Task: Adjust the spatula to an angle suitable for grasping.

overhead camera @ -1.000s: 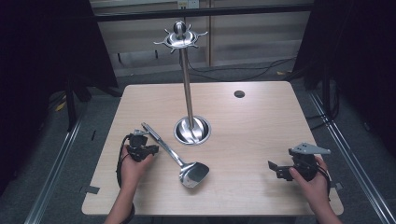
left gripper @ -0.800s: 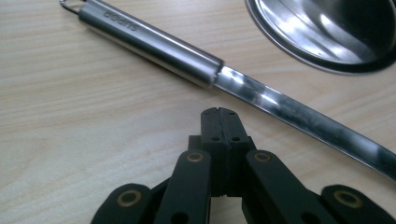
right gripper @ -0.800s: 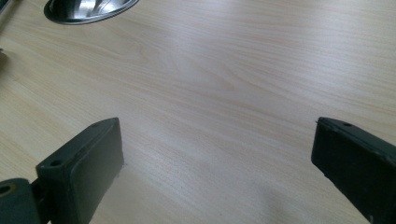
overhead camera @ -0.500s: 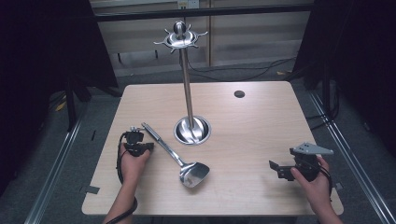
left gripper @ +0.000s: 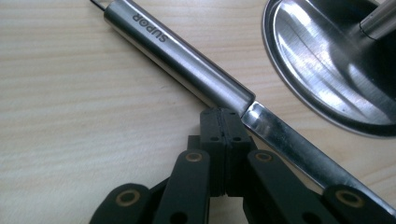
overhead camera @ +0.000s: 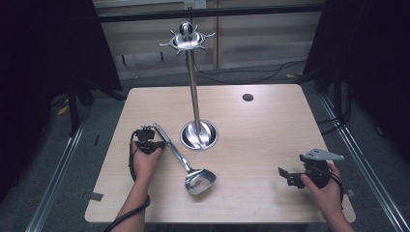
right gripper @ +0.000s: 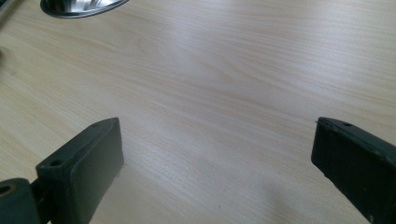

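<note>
The table (overhead camera: 270, 140) is pale wood with fine straight grain and one small dark round spot (overhead camera: 248, 97). On it, the ladle (overhead camera: 186, 162) is shiny silver, its handle marked in dark letters. The stand (overhead camera: 195, 96) beside the ladle is mirror-bright silver. Both grippers, left (overhead camera: 153, 136) and right (overhead camera: 284, 175), are black.

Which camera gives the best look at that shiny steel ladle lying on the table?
The high view: the whole shiny steel ladle shows there, from the handle tip by the left claw to the bowl. The left gripper view is close up on the handle, with the brand lettering readable. The right gripper view catches at most a sliver at its top left corner.
</note>
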`<control>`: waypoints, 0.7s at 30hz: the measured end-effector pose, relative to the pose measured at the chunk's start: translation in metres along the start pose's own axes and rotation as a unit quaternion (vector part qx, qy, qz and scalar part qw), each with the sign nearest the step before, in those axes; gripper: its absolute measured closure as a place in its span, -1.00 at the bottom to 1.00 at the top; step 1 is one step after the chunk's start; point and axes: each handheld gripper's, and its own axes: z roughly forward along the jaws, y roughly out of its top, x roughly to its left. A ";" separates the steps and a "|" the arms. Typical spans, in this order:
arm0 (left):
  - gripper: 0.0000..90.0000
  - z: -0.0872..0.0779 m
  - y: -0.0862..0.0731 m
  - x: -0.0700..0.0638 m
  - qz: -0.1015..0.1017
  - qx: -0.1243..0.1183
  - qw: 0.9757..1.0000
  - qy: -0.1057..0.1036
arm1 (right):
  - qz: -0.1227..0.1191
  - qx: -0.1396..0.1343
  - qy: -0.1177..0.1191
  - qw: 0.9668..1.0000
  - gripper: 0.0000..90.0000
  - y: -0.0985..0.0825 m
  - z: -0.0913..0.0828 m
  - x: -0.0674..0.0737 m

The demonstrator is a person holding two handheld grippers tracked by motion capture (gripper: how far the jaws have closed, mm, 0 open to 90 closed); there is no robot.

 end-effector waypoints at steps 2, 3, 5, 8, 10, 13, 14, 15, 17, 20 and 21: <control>0.98 0.003 0.004 -0.002 0.004 0.006 1.000 0.000 | 0.000 -0.003 0.001 1.000 -0.95 0.000 0.000 0.000; 0.97 0.004 0.005 -0.003 0.002 0.005 1.000 0.001 | 0.000 -0.004 0.000 1.000 -0.95 0.001 0.000 0.000; 0.95 0.006 0.008 -0.005 0.002 0.005 1.000 0.005 | -0.002 -0.003 0.000 1.000 -0.95 0.001 0.000 0.000; 0.95 0.009 0.011 -0.007 0.006 0.007 1.000 0.003 | 0.000 -0.002 0.002 1.000 -0.95 0.001 0.000 0.001; 0.95 0.010 0.013 -0.008 0.010 0.010 1.000 0.004 | -0.001 -0.002 0.002 1.000 -0.95 0.000 0.000 0.000; 0.95 0.011 0.015 -0.009 0.012 0.014 1.000 0.003 | -0.001 -0.004 0.001 1.000 -0.95 0.000 0.001 -0.001; 0.95 0.010 0.014 -0.010 0.009 0.012 1.000 0.005 | 0.000 -0.003 0.002 1.000 -0.95 0.000 0.001 -0.002; 0.95 0.008 0.013 -0.010 0.013 0.015 1.000 0.004 | 0.005 -0.003 0.000 1.000 -0.95 0.000 0.000 -0.002; 0.95 0.000 0.011 -0.011 0.022 0.012 1.000 0.001 | 0.004 -0.005 0.000 1.000 -0.95 0.000 -0.001 -0.002; 0.95 -0.014 0.006 -0.015 0.036 0.008 0.999 -0.014 | 0.004 -0.009 -0.001 1.000 -0.95 0.001 -0.003 -0.003; 0.95 -0.018 0.003 -0.018 0.034 0.007 0.999 -0.020 | 0.004 -0.010 -0.001 1.000 -0.95 0.001 -0.003 -0.003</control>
